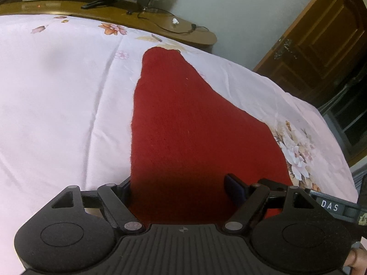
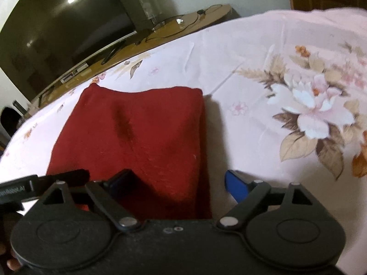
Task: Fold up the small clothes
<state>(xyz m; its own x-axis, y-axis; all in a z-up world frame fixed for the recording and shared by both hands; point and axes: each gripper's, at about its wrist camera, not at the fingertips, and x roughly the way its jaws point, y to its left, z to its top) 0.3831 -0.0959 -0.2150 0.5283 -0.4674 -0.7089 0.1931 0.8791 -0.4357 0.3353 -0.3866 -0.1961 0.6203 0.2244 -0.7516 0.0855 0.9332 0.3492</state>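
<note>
A red knitted garment (image 1: 183,119) lies flat on the pink floral bedsheet (image 1: 57,91), folded into a long strip that narrows away from me. My left gripper (image 1: 181,185) hovers over its near end with the jaws wide apart. Its right blue pad (image 1: 234,188) shows above the cloth, while the left finger is partly hidden at the cloth's left edge. In the right wrist view the red garment (image 2: 137,137) looks rectangular. My right gripper (image 2: 179,183) stands open over its near right corner, one blue pad (image 2: 121,178) above the cloth and the other above the sheet. Neither gripper pinches the cloth.
A wooden cabinet (image 1: 160,23) with cables and a remote runs behind the bed, and a dark TV screen (image 2: 57,34) stands on it. A brown wooden door (image 1: 321,34) is at the right. Bare sheet (image 2: 286,80) spreads to both sides of the garment.
</note>
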